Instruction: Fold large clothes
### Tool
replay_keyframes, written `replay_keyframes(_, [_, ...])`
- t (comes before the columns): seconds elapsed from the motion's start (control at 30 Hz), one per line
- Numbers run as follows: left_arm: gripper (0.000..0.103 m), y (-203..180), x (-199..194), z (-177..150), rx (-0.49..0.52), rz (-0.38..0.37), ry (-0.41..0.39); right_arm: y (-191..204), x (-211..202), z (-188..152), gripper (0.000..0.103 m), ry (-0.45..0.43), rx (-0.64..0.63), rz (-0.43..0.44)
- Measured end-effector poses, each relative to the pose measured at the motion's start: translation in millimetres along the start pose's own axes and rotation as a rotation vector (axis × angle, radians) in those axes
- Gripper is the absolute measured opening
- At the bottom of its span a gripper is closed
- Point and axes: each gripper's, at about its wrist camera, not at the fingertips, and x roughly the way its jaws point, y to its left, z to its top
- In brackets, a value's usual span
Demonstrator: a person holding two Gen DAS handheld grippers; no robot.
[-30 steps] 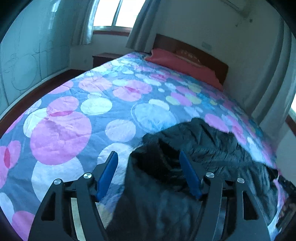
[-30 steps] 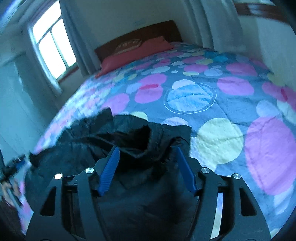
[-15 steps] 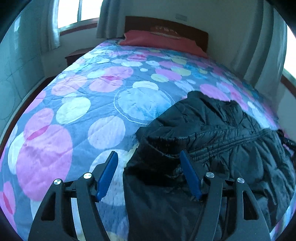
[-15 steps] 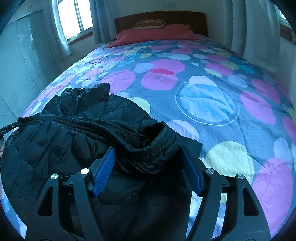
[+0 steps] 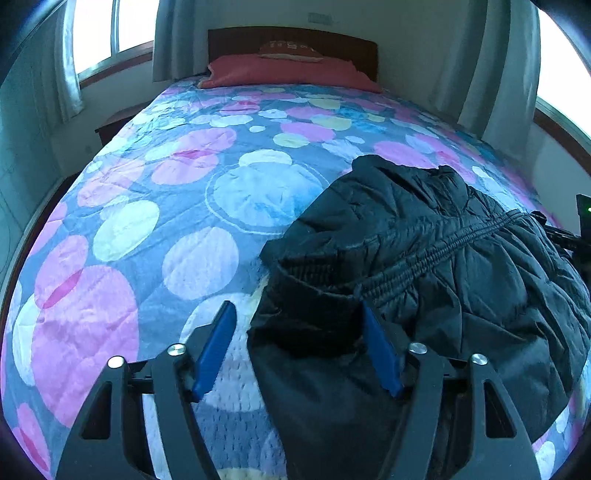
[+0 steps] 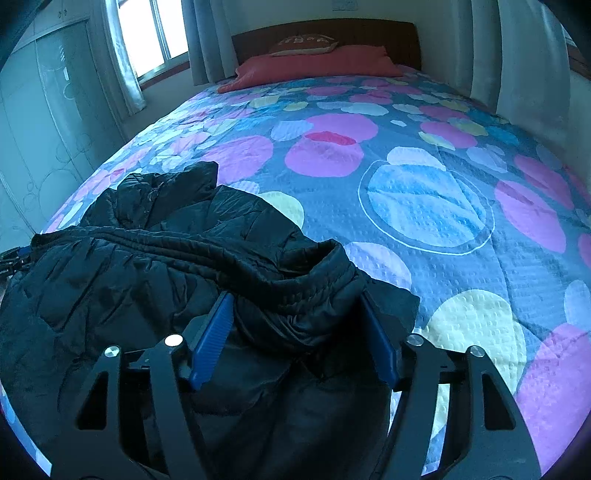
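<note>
We keep both tongs closing evenly on the black jacket (image 5: 424, 258) hem (left gripper (image 5: 299, 343) not yet clamped, only its right pad touches; right gripper (image 6: 295, 336) clenched on a bunched fold) before lifting off the bedspread (image 5: 147, 221).

Light: cool, dim daylight from blown-out windows (image 5: 94, 35) (image 6: 147, 33)
Shadows: soft
Focus: sharp, no blur
Edges: strong fisheye bending, dark corners

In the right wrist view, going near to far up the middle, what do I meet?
Right gripper → black jacket → spotted bedspread → red pillow → wooden headboard.
</note>
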Motion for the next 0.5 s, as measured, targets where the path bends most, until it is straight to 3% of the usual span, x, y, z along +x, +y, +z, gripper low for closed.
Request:
replay_keyframes(0.03, [0.051, -1, 2, 2, 0.008, -0.010, 0.009, 1, 1, 0, 0.056, 0.003, -0.002, -0.004])
replay_keyframes(0.2, [0.040, -8, 6, 3, 0.057, 0.002, 0.017, 7, 3, -1, 0.027, 0.007, -0.028, -0.014])
replay_keyframes(0.27, [0.028, -9, 0, 2, 0.056, -0.005, -0.005, 11, 0, -2, 0.021, -0.003, -0.040, -0.013])
replay_keyframes(0.37, [0.016, -19, -12, 3, 0.084, 0.025, -0.043, 21, -11, -2, 0.016, -0.031, -0.058, -0.016])
replay_keyframes(0.5, [0.014, -36, -26, 14, 0.139, 0.109, -0.103, 27, -32, 6, 0.014, -0.090, -0.063, -0.026])
